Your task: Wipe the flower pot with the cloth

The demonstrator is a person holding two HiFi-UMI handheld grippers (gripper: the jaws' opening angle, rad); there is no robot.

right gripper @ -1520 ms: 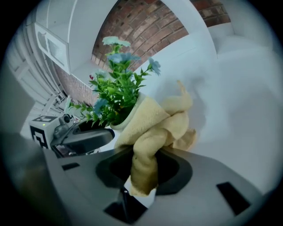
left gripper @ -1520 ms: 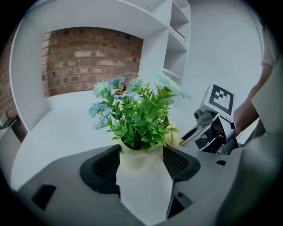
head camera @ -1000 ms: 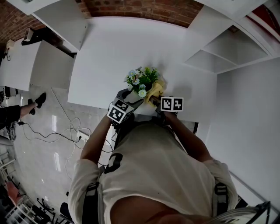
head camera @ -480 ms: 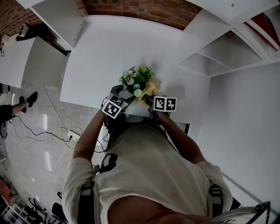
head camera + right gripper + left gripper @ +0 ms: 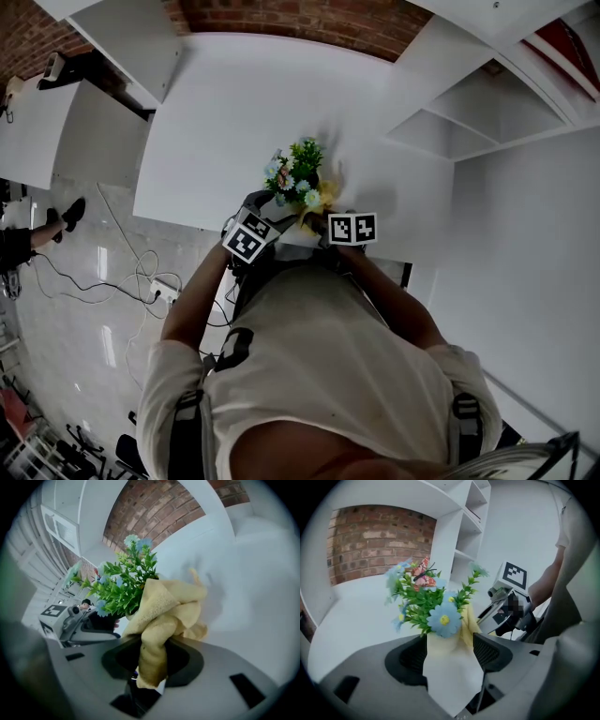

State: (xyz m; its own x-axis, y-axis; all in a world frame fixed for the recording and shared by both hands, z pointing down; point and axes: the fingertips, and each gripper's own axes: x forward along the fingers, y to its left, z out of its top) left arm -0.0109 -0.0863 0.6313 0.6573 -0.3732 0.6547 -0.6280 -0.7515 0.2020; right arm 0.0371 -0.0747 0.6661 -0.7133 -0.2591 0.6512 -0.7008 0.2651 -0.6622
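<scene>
A small white flower pot (image 5: 451, 672) filled with green leaves and blue and white artificial flowers (image 5: 429, 603) sits between the jaws of my left gripper (image 5: 450, 652), which is shut on it. In the head view the flowers (image 5: 296, 174) stand over the white table's near edge, and my left gripper (image 5: 270, 210) holds the pot from the left. My right gripper (image 5: 152, 660) is shut on a bunched yellow cloth (image 5: 164, 616), which presses against the pot's side under the leaves (image 5: 123, 590). From above, the cloth (image 5: 324, 197) shows just right of the flowers, in front of my right gripper (image 5: 325, 217).
The white table (image 5: 244, 112) stretches away toward a brick wall (image 5: 309, 21). White shelving (image 5: 450, 122) stands at the right and a white cabinet (image 5: 66, 131) at the left. Cables (image 5: 141, 272) lie on the floor beside the table.
The two grippers have drawn closer together. The yellow cloth shows less beside the flowers and sits tighter against the pot. The flowers stand a bit more upright in the head view.
</scene>
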